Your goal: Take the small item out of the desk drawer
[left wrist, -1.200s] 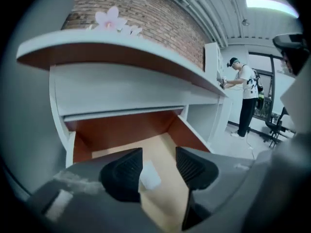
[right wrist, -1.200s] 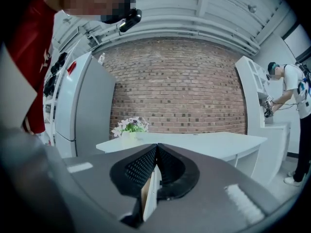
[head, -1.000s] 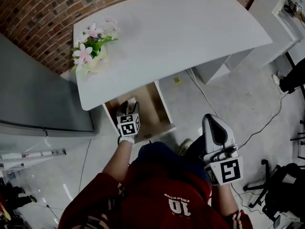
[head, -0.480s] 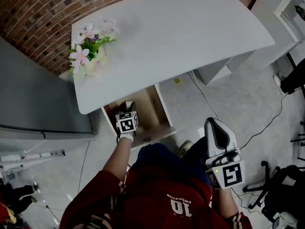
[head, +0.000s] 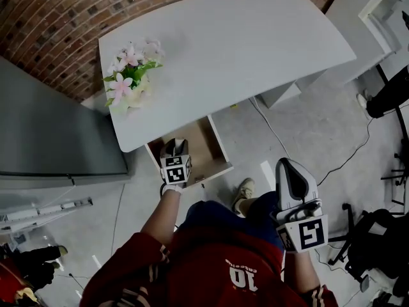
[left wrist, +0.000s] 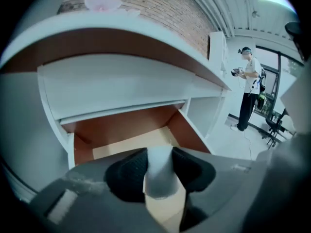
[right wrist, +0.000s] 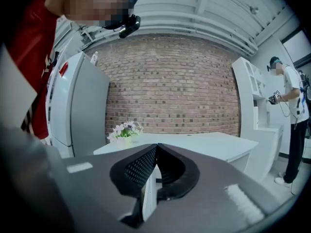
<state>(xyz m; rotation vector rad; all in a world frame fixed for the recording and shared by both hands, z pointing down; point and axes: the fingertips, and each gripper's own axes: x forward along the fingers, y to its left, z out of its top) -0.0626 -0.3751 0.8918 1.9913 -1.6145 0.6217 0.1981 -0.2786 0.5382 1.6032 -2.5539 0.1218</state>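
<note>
The open wooden drawer (head: 219, 151) sticks out under the white desk (head: 243, 50). My left gripper (head: 174, 148) reaches down into the drawer's near left part. In the left gripper view a small pale grey item (left wrist: 159, 174) stands between the dark pads (left wrist: 127, 171) of the left gripper (left wrist: 159, 155), above the drawer's tan floor (left wrist: 129, 141). The jaws are closing and both pads touch the item. My right gripper (head: 285, 166) is held up beside the person's right knee, away from the drawer. In its own view the right gripper (right wrist: 155, 148) is shut and holds nothing.
A pot of pink and white flowers (head: 131, 75) stands on the desk's left end. A tall grey cabinet (head: 51, 133) is at the left. Cables (head: 348, 162) trail over the floor at the right. A white shelf unit (head: 377, 11) stands at the back right, and another person (left wrist: 250, 91) beyond it.
The left gripper stays in the drawer with only a small shift. The head view has swung slightly. The right gripper has kept its place.
</note>
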